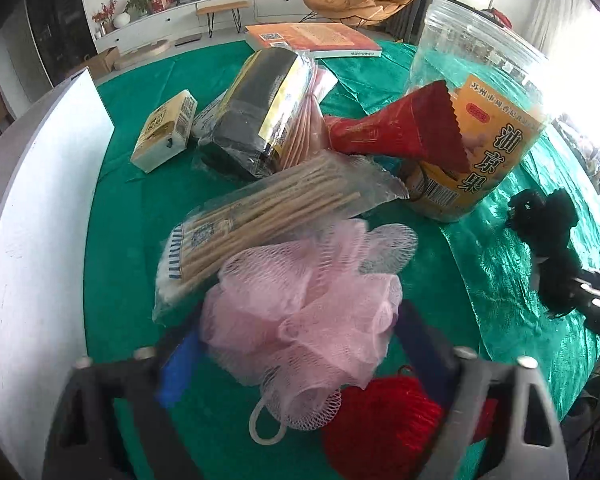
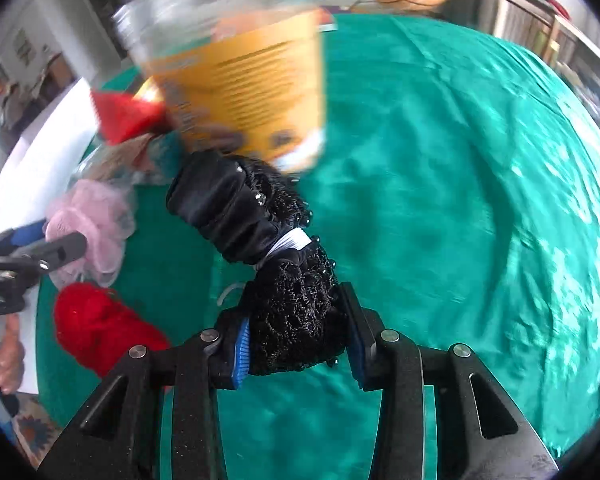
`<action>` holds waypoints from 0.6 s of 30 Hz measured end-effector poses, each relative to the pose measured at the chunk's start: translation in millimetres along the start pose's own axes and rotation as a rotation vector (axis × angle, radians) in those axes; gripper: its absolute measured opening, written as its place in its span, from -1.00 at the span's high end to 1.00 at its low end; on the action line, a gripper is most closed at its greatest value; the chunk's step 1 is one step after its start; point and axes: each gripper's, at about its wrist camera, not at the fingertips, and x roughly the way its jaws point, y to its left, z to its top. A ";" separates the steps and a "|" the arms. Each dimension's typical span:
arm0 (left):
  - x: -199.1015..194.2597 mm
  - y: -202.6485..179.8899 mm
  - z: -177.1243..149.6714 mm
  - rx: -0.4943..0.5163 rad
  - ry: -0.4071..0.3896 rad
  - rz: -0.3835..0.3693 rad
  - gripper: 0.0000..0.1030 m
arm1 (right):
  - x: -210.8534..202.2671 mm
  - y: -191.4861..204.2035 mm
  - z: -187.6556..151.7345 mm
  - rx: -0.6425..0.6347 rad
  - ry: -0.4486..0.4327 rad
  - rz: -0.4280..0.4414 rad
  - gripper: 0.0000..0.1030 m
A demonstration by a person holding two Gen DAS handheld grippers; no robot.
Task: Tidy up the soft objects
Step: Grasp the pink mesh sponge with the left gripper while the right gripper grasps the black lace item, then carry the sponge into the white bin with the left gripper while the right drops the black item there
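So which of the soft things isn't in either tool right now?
The red yarn bundle: it lies free on the cloth, while the pink mesh puff and black netted piece are gripped.

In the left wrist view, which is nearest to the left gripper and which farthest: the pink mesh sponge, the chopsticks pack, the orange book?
1. Pink mesh sponge, between the left gripper's fingers.
2. Chopsticks pack, just beyond it.
3. Orange book, at the far table edge.

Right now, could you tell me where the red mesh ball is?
The red mesh ball lies on the green cloth at the bottom of the left wrist view, just below the pink bath pouf held by the left gripper.
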 end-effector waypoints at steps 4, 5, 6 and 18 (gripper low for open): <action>-22.7 20.0 -2.2 -0.088 -0.032 -0.097 0.37 | -21.3 -38.1 15.5 0.073 -0.008 0.001 0.21; -34.8 24.3 -3.4 -0.089 -0.053 -0.103 0.37 | -25.7 -47.9 21.5 0.111 -0.022 0.003 0.21; -49.3 30.0 -4.7 -0.088 -0.075 -0.109 0.37 | -31.2 -57.1 28.2 0.148 -0.043 -0.004 0.21; -174.7 103.7 -0.3 -0.122 -0.257 -0.103 0.37 | -101.3 -40.2 104.7 0.133 -0.229 -0.032 0.21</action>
